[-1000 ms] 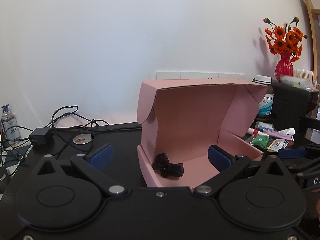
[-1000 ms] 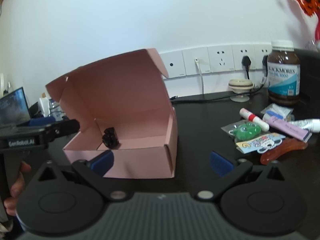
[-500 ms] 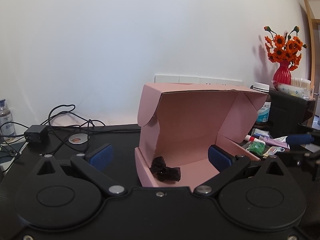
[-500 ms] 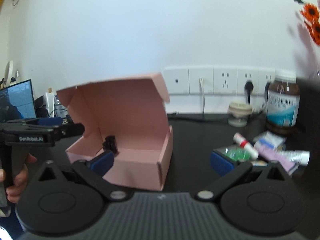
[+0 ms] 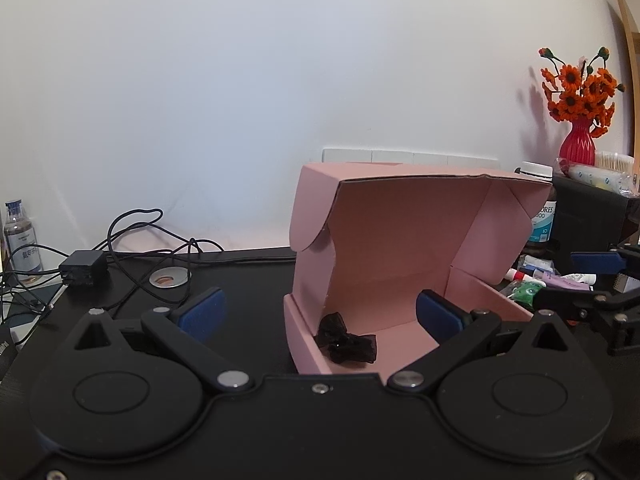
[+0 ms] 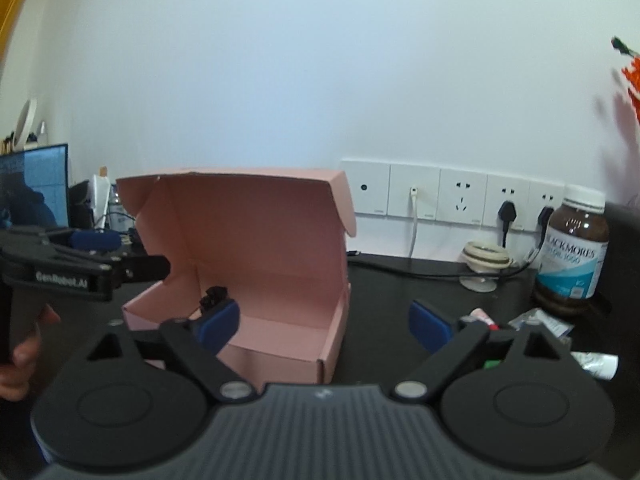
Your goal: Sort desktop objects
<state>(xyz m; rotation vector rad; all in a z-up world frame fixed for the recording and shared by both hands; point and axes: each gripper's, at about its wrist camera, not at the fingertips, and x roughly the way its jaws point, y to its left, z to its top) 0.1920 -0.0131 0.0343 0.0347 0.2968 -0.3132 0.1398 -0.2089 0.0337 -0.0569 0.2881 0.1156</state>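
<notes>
The left tool [image 5: 318, 312] stands wide open with nothing gripped, its blue pads either side of the near corner of the open pink cardboard box [image 5: 404, 248] on the black worktop [image 5: 248, 280]. A crumpled black fabric bow [image 5: 347, 343] lies inside the box against its near wall; the right wrist view shows only a dark scrap of it. The right tool [image 6: 325, 322] is closing, empty, beside the box. Only its view shows the brown supplement bottle [image 6: 574, 250] label and wall sockets [image 6: 460, 198]; only the left view shows the red vase of orange flowers [image 5: 578, 120].
</notes>
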